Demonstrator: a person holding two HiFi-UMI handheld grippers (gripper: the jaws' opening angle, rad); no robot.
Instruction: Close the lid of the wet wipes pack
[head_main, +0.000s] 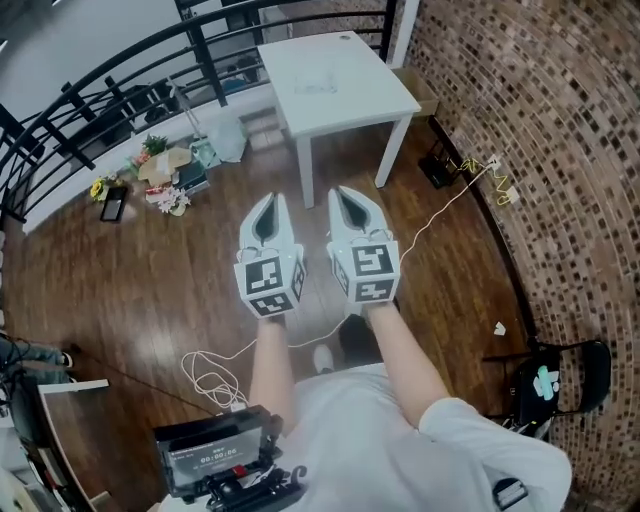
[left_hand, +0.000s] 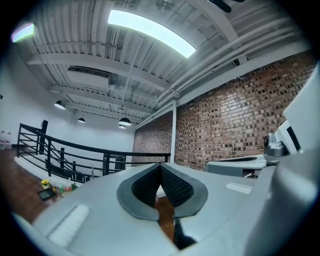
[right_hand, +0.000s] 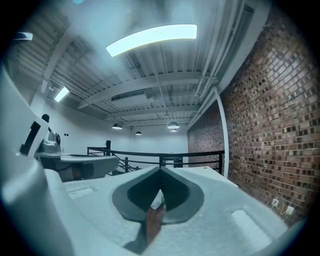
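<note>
Black display unit (head_main: 215, 455) at the person's chest, nearest. Wooden floor (head_main: 150, 290). White table (head_main: 365, 100), far centre. Left gripper (head_main: 272, 200) and right gripper (head_main: 342, 193), side by side in the air, jaws clenched on nothing. Wet wipes pack: cannot tell where; only a faint pale patch (head_main: 318, 86) on the tabletop.

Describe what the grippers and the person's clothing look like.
Both the left gripper and right gripper are pale grey-white shells tapering to pointed jaws with dark ribbed pads inside. Each carries a cube with black-and-white square markers. The person wears a white short-sleeved shirt.
</note>
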